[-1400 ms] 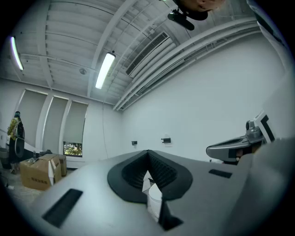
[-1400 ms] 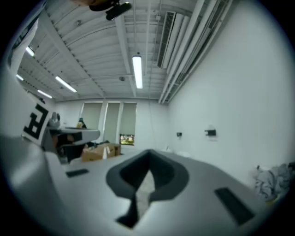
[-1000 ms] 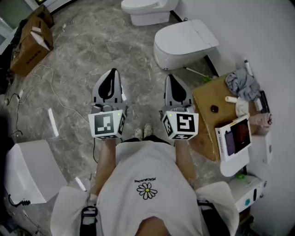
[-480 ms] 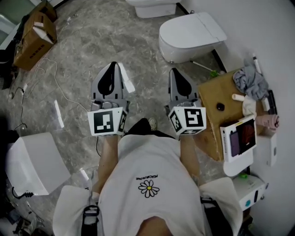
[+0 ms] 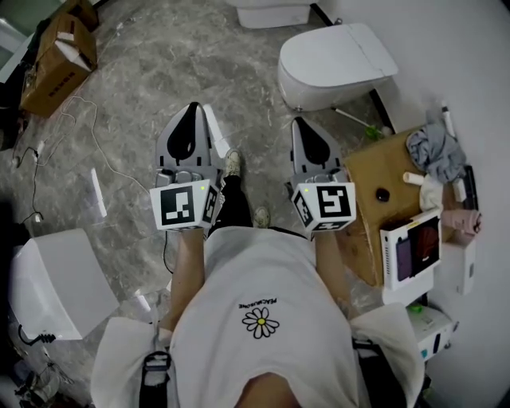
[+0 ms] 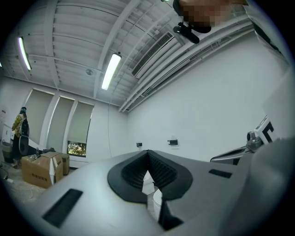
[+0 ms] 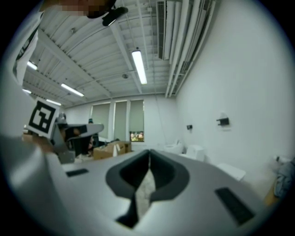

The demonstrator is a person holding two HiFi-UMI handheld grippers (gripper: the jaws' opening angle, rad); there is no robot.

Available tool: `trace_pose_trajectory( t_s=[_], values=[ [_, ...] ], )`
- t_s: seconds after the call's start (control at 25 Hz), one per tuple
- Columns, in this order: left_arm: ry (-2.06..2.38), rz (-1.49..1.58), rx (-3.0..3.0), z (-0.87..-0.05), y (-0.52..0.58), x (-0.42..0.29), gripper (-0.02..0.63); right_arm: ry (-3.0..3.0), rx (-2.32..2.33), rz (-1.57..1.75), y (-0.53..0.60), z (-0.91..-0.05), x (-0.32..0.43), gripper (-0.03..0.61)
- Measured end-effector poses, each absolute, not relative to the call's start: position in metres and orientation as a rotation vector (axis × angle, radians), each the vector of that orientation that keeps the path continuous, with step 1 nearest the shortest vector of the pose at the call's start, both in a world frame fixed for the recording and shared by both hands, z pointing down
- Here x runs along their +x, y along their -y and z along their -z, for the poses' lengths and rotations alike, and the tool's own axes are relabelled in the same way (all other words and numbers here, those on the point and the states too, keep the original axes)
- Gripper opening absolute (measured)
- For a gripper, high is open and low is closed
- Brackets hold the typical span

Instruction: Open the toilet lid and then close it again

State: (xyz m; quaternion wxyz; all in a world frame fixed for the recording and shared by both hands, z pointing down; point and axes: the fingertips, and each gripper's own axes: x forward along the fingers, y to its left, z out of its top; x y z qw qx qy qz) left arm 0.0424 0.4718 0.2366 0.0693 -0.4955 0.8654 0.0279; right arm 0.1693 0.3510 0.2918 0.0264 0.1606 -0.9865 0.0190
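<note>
A white toilet (image 5: 335, 64) with its lid down stands against the wall at the upper right of the head view. In the right gripper view its flat lid (image 7: 232, 171) shows low at the right. My right gripper (image 5: 301, 121) points toward the toilet, a short way off, shut and empty. My left gripper (image 5: 191, 107) is held level with it, to its left over the marble floor, also shut with nothing in it. In each gripper view the black pads (image 6: 148, 154) (image 7: 149, 154) meet at their tips.
A second toilet (image 5: 271, 9) is at the top edge. To the right stands a wooden table (image 5: 370, 179) with a grey cloth (image 5: 434, 151) and a white screen device (image 5: 410, 247). Cardboard boxes (image 5: 56, 60) and cables (image 5: 72, 135) lie left; a white box (image 5: 56, 287) is at lower left.
The person has stepped toward the toilet, with one foot now forward between the grippers. Both grippers moved along with the step and stayed shut.
</note>
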Motion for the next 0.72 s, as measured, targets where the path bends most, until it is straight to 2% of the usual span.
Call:
trace_pose_trajectory(
  t_s=[0.28, 0.72],
  values=[
    [-2.583, -0.073, -1.531, -0.241, -0.437, -0.013, 0.025, 3.031, 0.616, -0.095, -0.310, -0.296, 0.131, 0.031],
    [-2.560, -0.135, -1.594, -0.264, -0.381, -0.114, 0.025, 3.009, 0.598, -0.026, -0.263, -0.298, 0.024, 0.031]
  ],
)
